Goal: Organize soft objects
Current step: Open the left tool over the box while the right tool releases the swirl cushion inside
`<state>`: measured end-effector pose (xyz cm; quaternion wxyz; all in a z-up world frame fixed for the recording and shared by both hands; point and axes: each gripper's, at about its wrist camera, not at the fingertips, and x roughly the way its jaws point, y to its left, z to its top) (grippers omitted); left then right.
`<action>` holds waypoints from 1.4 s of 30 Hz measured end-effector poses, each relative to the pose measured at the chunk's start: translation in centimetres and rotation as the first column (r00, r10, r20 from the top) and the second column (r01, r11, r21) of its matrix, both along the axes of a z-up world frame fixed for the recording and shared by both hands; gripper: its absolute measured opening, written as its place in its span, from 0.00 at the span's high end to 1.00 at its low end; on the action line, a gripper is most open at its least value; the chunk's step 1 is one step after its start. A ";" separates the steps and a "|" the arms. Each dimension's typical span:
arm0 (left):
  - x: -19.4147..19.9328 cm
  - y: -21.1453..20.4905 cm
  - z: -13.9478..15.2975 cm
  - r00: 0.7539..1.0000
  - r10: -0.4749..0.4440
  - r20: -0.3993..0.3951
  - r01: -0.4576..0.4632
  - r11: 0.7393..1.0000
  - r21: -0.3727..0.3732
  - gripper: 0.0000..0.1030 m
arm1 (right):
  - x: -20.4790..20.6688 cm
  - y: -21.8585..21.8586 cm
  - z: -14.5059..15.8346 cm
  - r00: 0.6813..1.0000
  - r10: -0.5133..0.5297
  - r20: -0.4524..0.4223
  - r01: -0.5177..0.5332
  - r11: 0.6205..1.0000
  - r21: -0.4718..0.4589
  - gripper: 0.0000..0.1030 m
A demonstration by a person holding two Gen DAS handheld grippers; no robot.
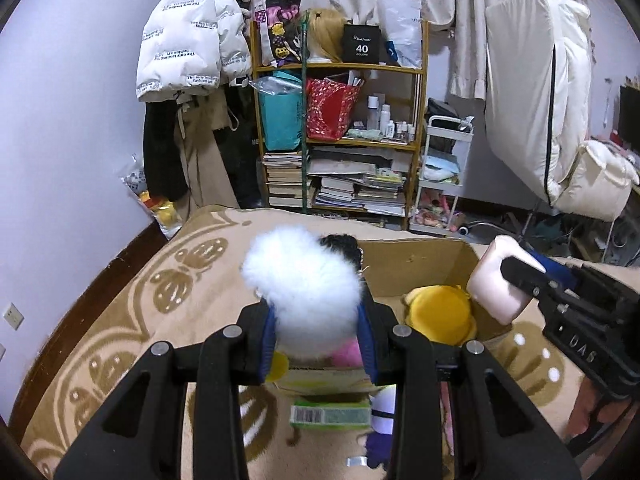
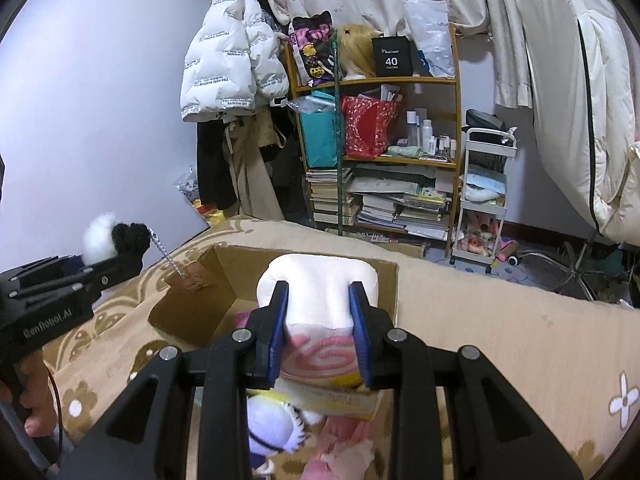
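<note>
left gripper (image 1: 318, 332) clamps a fluffy white pompom (image 1: 304, 284); right gripper (image 2: 320, 328) clamps a pale pink-swirled plush roll (image 2: 318, 280).

You are in a lived-in bedroom at home: a bed under a beige patterned blanket (image 1: 120, 320), a white puffer jacket (image 1: 188, 40) hanging on the wall, a wooden shelf (image 2: 376, 80) crammed with books, bags and toiletry bottles, and a white trolley (image 2: 486, 200) beside it.

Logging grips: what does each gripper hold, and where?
Left gripper pinches the white pompom by its lower sides. Right gripper clamps the swirl plush across its middle.
</note>
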<state>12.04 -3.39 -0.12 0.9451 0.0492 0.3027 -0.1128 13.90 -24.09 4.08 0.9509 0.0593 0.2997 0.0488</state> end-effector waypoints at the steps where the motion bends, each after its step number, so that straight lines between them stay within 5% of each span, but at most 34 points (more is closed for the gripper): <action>1: 0.3 -0.1 -0.2 1.000 -0.004 -0.010 0.004 1.000 0.002 0.68 | 0.3 0.0 -0.1 1.000 0.003 0.002 -0.003 1.000 0.000 0.70; 8: 2.2 -1.0 -2.1 0.999 -0.010 -0.040 0.012 0.999 0.050 0.67 | 2.2 0.3 -1.4 0.999 0.031 -0.013 -0.031 0.999 -0.010 0.67; 24: 4.7 -1.0 -5.0 0.985 -0.026 -0.171 0.025 1.000 -0.003 0.62 | 3.3 -1.4 -4.5 0.993 0.022 -0.119 -0.012 0.996 0.083 0.58; 34: 4.2 -0.7 -5.3 0.983 -0.006 -0.185 0.011 1.000 0.026 0.36 | 3.2 -0.9 -4.8 0.989 0.035 -0.143 -0.025 0.997 0.071 0.54; 37: 3.9 -0.5 -5.1 0.984 0.009 -0.177 -0.002 0.999 0.042 0.31 | 2.8 -1.0 -4.1 0.993 0.035 -0.115 -0.027 0.997 0.075 0.33; 42: 3.2 -0.2 -5.0 0.980 0.026 -0.197 -0.012 0.997 0.075 0.17 | 2.2 -1.5 -3.4 0.995 0.017 -0.100 -0.009 0.997 0.080 0.22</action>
